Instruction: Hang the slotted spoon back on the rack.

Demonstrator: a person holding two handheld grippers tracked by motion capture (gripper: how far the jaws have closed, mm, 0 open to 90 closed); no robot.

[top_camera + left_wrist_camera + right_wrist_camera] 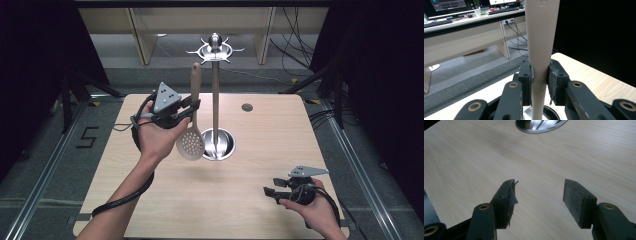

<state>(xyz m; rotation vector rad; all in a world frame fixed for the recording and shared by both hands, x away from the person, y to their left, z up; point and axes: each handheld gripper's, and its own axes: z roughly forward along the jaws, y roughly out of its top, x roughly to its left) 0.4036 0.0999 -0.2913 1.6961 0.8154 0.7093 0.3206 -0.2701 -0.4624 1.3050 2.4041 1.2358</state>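
From where I stand, the left gripper (192,107) is held up above the far left part of the table (260,200), its jaws clamped on the handle of a beige slotted spoon (191,135). The spoon hangs upright, perforated bowl down, just beside the pole of the metal utensil stand (216,90) (whether it touches the pole I cannot tell). In the left gripper view the handle (540,45) runs off the top edge, and the bowl is cut off below the jaws. The right gripper (270,192) lies low near the table's near right corner, jaws standing apart with nothing between them; its own view cuts the stand's round base (539,126) to a sliver.
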